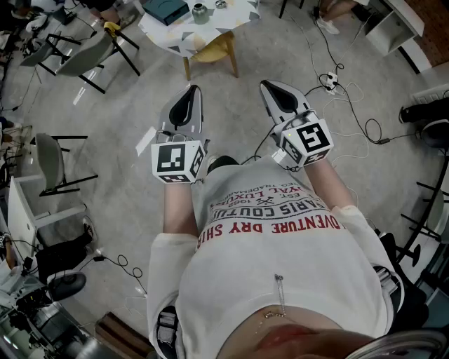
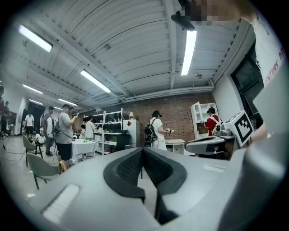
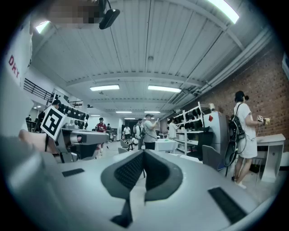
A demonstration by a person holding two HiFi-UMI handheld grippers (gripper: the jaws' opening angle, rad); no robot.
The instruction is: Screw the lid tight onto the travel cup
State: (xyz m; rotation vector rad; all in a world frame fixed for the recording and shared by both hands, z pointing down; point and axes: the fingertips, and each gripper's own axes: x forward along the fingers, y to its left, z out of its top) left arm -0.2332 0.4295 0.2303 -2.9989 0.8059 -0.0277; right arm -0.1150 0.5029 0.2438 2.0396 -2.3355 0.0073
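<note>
Your left gripper (image 1: 192,91) and right gripper (image 1: 266,85) have smooth, matt grey plastic shells, and their pads (image 2: 129,167) are black with a fine, rough grid texture. Lower in the head view your shirt (image 1: 280,254) is soft white printed cloth, above a matt, mottled concrete floor (image 1: 231,119). At the top of that frame the chair (image 1: 212,49) looks like yellowish wood, and the far wall (image 2: 178,108) in the left gripper view is rough brick.

The round white patterned table (image 1: 235,17) is cut off by the head view's top edge, and so is the dark teal box (image 1: 165,8) on it. The small grey-green cylindrical vessel (image 1: 200,12) and the small round grey piece (image 1: 221,4) beside it are too small to identify. The yellow wooden chair (image 1: 214,50) is half hidden under the table's near edge.
</note>
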